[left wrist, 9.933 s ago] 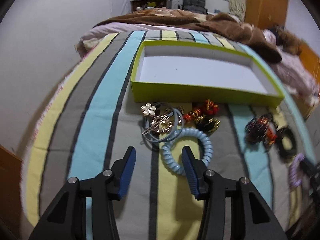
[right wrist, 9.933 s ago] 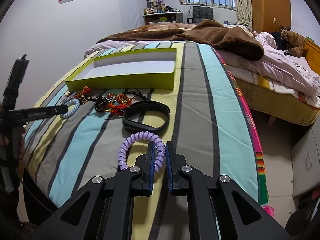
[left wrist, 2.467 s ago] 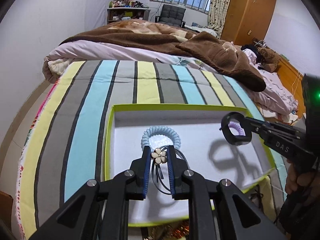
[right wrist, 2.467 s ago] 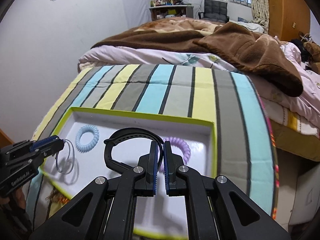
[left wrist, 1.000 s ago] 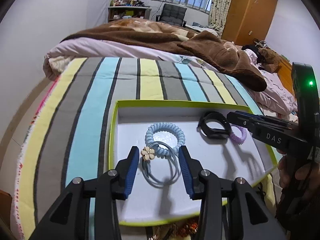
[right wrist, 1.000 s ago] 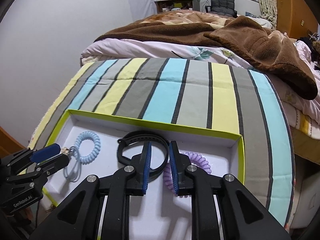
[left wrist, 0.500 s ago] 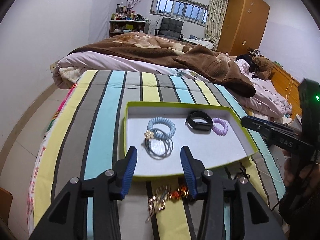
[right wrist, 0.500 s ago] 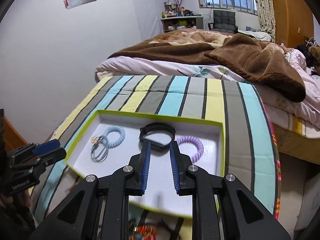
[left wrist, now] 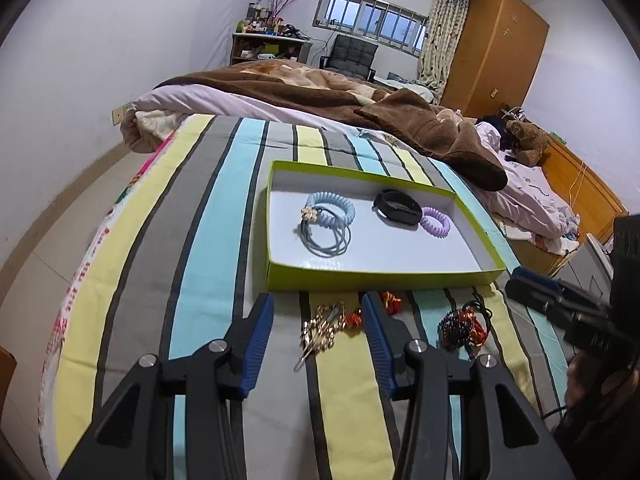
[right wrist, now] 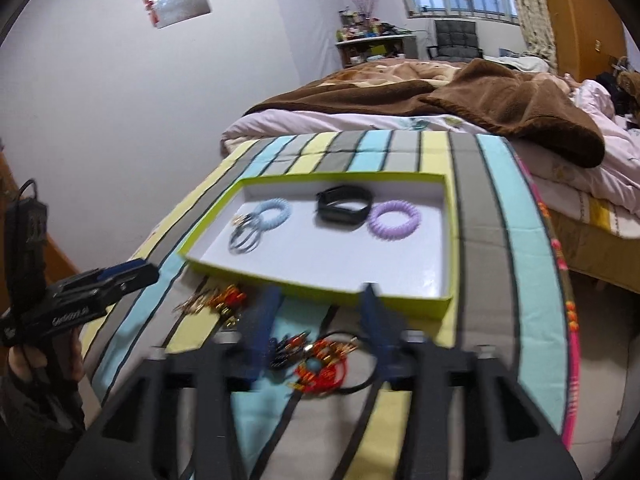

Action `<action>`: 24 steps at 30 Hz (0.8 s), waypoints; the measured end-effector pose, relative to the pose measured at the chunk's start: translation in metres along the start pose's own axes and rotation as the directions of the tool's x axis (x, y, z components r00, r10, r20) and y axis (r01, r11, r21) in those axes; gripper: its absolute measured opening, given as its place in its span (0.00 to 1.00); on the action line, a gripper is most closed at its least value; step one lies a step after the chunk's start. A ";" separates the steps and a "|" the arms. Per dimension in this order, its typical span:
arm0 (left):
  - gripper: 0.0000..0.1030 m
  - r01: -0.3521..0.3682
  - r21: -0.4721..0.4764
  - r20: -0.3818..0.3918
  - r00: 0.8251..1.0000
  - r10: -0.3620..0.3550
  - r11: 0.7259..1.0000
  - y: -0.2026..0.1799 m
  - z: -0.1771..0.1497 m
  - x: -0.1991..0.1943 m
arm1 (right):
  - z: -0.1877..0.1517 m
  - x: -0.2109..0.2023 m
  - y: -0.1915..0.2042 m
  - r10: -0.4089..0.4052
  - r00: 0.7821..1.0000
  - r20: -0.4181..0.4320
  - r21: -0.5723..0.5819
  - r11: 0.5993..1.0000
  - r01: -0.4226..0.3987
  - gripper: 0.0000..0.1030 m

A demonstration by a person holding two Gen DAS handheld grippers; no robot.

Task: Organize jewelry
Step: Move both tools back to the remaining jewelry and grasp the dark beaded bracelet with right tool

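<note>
I hold both grippers spread and empty, left gripper [left wrist: 318, 330] framing the gold chain [left wrist: 322, 330] at lower centre, right gripper [right wrist: 320, 330] over the red beads [right wrist: 320, 364], below the tray [left wrist: 380, 274], ready to grab.

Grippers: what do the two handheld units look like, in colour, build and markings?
Both match: black angular frames with silver screws and two blue ribbed finger pads. The left gripper carries white lettering on its side and a black cable behind, seen in the right wrist view. The right gripper is motion-blurred.
</note>
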State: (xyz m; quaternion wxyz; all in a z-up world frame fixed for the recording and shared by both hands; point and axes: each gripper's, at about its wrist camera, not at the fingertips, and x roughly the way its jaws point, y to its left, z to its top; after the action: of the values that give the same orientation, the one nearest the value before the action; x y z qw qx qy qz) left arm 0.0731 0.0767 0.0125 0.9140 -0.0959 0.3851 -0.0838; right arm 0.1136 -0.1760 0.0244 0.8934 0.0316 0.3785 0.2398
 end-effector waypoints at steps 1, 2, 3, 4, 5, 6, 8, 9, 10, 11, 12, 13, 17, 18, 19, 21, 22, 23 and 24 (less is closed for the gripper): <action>0.47 0.002 -0.001 0.000 1.000 -0.002 1.000 0.001 -0.002 -0.001 | -0.002 0.001 0.003 0.009 1.000 -0.003 -0.007 1.000 -0.009 0.54; 0.47 0.001 -0.003 -0.001 1.000 -0.001 1.000 0.002 -0.004 -0.002 | -0.005 0.003 0.008 0.022 1.000 -0.010 -0.021 1.000 -0.023 0.54; 0.47 -0.002 -0.003 -0.001 1.000 0.002 1.000 0.002 -0.005 -0.003 | -0.008 0.005 0.011 0.027 1.000 -0.016 -0.032 0.999 -0.028 0.54; 0.47 -0.004 -0.002 -0.001 1.000 0.004 1.000 0.003 -0.006 -0.004 | -0.012 0.007 0.016 0.030 0.999 -0.020 -0.046 0.998 -0.031 0.54; 0.47 -0.004 -0.003 -0.002 1.000 0.004 1.000 0.004 -0.007 -0.005 | -0.015 0.010 0.021 0.031 0.999 -0.032 -0.065 0.997 -0.033 0.54; 0.47 -0.003 -0.006 -0.003 1.000 0.003 1.000 0.005 -0.009 -0.006 | -0.017 0.013 0.024 0.028 0.999 -0.043 -0.081 0.996 -0.031 0.54; 0.47 -0.003 -0.012 -0.001 1.000 0.003 1.000 0.007 -0.011 -0.007 | -0.023 0.021 0.032 0.008 0.998 -0.068 -0.125 0.992 -0.016 0.54; 0.47 -0.002 -0.016 -0.002 1.000 0.002 1.000 0.008 -0.012 -0.008 | -0.025 0.024 0.034 0.002 0.997 -0.076 -0.145 0.989 -0.013 0.54; 0.47 -0.002 -0.021 -0.003 1.000 0.002 1.000 0.010 -0.013 -0.008 | -0.027 0.028 0.038 -0.007 0.997 -0.082 -0.167 0.986 -0.007 0.54; 0.47 -0.002 -0.023 -0.004 1.000 0.002 1.000 0.011 -0.014 -0.008 | -0.029 0.030 0.040 -0.012 0.996 -0.090 -0.183 0.983 -0.005 0.54; 0.47 -0.003 -0.024 -0.007 1.000 0.003 1.000 0.012 -0.015 -0.008 | -0.030 0.032 0.041 -0.014 0.995 -0.095 -0.192 0.981 -0.005 0.54; 0.47 -0.004 -0.023 -0.009 1.000 0.004 1.000 0.013 -0.016 -0.008 | -0.031 0.034 0.042 -0.018 0.995 -0.100 -0.200 0.980 -0.002 0.54; 0.47 -0.006 -0.031 -0.016 1.000 0.005 1.000 0.016 -0.019 -0.007 | -0.031 0.042 0.044 -0.041 0.993 -0.114 -0.216 0.976 0.016 0.54; 0.47 -0.008 -0.033 -0.017 1.000 0.007 0.999 0.016 -0.019 -0.007 | -0.032 0.043 0.044 -0.048 0.992 -0.114 -0.224 0.974 0.021 0.54; 0.47 -0.008 -0.033 -0.019 1.000 0.008 0.999 0.016 -0.020 -0.006 | -0.031 0.045 0.045 -0.053 0.992 -0.115 -0.228 0.973 0.025 0.54; 0.47 -0.007 -0.032 -0.022 1.000 0.007 0.999 0.016 -0.021 -0.005 | -0.031 0.048 0.044 -0.058 0.991 -0.119 -0.229 0.973 0.030 0.54; 0.47 -0.010 -0.032 -0.024 1.000 0.009 0.999 0.016 -0.021 -0.004 | -0.032 0.049 0.044 -0.066 0.990 -0.124 -0.229 0.973 0.036 0.52; 0.47 -0.009 -0.033 -0.026 1.000 0.008 0.999 0.016 -0.021 -0.004 | -0.032 0.050 0.044 -0.075 0.989 -0.125 -0.233 0.972 0.044 0.43; 0.47 -0.008 -0.033 -0.027 1.000 0.007 0.999 0.016 -0.021 -0.003 | -0.034 0.051 0.045 -0.090 0.988 -0.125 -0.240 0.969 0.058 0.38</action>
State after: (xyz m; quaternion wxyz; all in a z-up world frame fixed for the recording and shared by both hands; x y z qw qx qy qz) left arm 0.0568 0.0907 -0.0039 0.9073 -0.1085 0.3991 -0.0752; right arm 0.1029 -0.1176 -0.0227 0.8715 -0.1053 0.4079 0.2509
